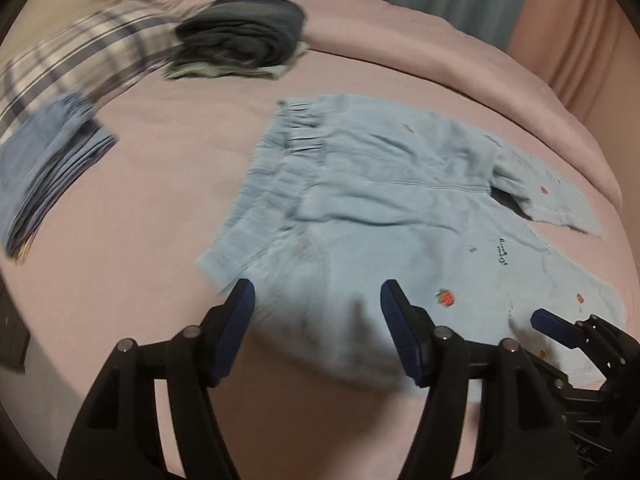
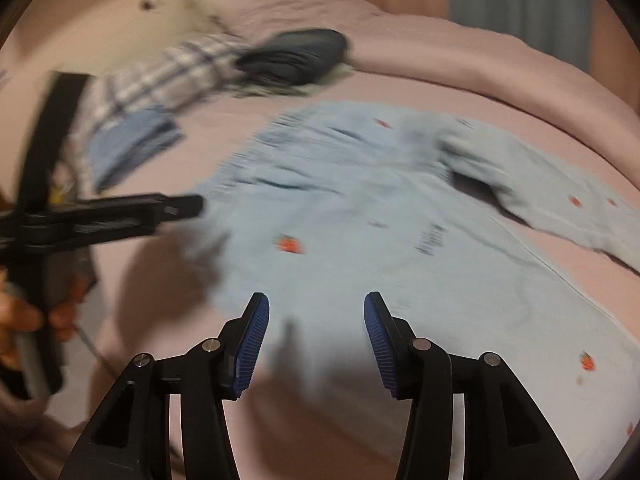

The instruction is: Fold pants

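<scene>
Bare bedsheet (image 1: 160, 208) (clothes piles (image 1: 244, 36) beyond)

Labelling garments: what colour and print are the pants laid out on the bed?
Light blue pants with small red strawberry motifs and dark lettering; clearest in the left wrist view.

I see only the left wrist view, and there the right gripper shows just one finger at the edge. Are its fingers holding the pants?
Observer: No. In the right wrist view, the right gripper has both fingers apart above the pants, and no cloth is between them.
Operator: Thank you. What holds my left gripper? I see only its fingers.
Observer: A hand grips the handle of the left gripper, at the left edge of the right wrist view.
</scene>
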Demonstrator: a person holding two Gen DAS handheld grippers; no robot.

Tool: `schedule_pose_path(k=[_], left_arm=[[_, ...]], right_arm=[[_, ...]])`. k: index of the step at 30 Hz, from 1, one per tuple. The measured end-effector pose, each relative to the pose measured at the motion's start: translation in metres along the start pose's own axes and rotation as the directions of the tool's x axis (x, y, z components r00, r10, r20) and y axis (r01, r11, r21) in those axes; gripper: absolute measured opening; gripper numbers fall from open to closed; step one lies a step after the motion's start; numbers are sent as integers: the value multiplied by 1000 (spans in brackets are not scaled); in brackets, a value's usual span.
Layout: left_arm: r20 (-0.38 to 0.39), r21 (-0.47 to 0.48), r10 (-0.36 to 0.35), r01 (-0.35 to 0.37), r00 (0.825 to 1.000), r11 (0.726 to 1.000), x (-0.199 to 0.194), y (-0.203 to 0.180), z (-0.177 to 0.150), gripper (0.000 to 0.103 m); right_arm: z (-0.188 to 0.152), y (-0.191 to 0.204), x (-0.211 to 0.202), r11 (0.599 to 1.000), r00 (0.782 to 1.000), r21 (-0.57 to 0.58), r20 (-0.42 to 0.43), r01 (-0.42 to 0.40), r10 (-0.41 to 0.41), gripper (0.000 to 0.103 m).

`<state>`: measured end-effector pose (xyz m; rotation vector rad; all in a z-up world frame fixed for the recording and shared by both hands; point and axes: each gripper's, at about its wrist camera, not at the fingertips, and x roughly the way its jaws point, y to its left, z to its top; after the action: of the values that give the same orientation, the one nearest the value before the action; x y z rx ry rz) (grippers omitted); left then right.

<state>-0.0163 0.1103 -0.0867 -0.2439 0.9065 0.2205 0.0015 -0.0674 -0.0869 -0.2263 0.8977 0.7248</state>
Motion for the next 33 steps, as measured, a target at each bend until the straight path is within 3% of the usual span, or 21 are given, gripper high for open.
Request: schedule_pose_path(k=[2,4,7,12,16,20,25,28,33], left_arm=[[-30,77,37,-35,999,996,20,-11,-2,65],[-117,130,45,-30,992,991,40,-16,-11,65],[-95,215,41,-20,995,976,34,-18,-22,67],[-146,164,-81,105,986,981,25,6,-21,67],[-126,146,-106,124,986,981,24,4,8,67],[-53,181,-83,91,995,979,36,-6,55,68],[-8,261,-44,44,999,964,76,-19,129,71],[-20,289,-46,49,999,956,110,-22,169,72],[-146,295,-88,128,985,947,164,-12,206,76]], right_arm=[[-6,-7,10,999,999,13,-37,36,-36,50],[-16,-7,24,999,993,4,-107,52,-51,50],[-30,0,22,999,992,-38,-122,35,-39,50],[-29,-21,8,994,976,28,-187,-109,112,51],[-12,-51,-3,991,986,96,-127,-94,106,54],[30,-85,-4,992,997,118,-49,-53,59,56],[94,-124,20,999,999,0,-6,48,-48,56],[145,-159,49,997,997,-21,-7,81,-81,56],[203,-207,104,990,990,-61,-44,128,-131,56]])
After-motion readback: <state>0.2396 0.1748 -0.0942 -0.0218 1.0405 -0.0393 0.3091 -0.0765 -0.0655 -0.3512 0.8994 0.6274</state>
